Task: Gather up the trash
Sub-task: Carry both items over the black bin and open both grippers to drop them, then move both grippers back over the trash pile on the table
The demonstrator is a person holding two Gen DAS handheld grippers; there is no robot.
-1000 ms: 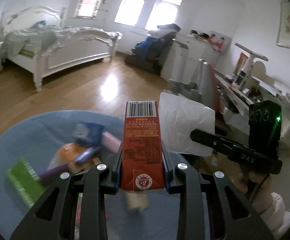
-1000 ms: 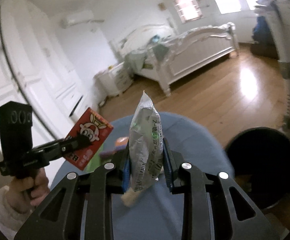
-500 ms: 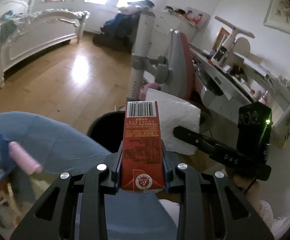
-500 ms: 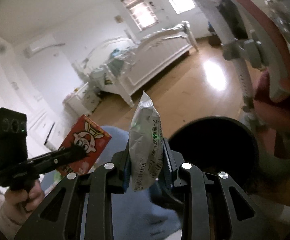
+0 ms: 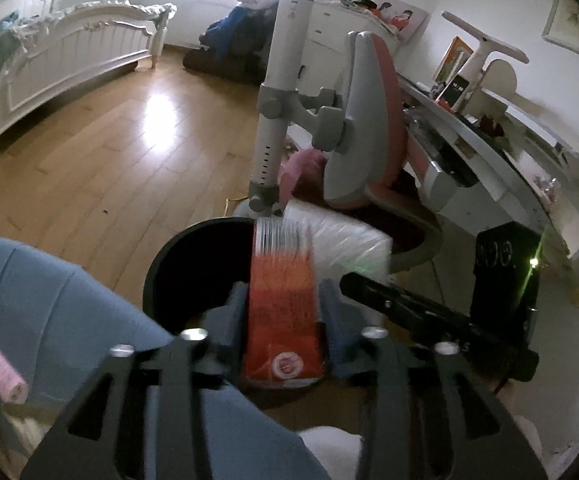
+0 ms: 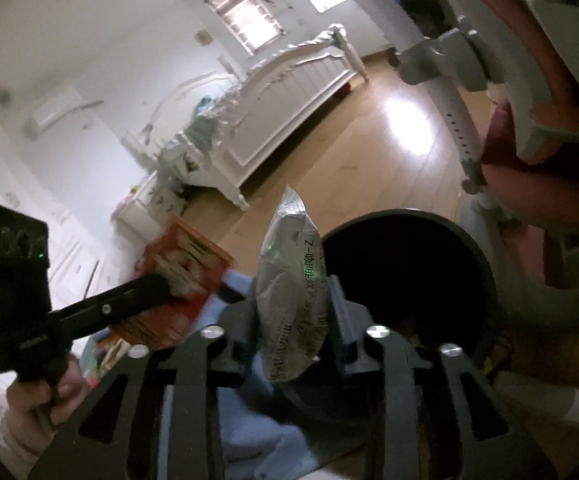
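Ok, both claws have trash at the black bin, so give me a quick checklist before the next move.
1. Left claw released: ok. Its jaws have just been opening, with the red carton loose and blurred between them.
2. Carton above the black bin: ok, it looks lined up with the opening.
3. Right claw released: ok. Its jaws have just been opening, with the silver packet between them.
4. Packet above the bin: cannot tell. It shows beside the opening's left edge.
5. Room in the bin: cannot tell, the inside is dark.
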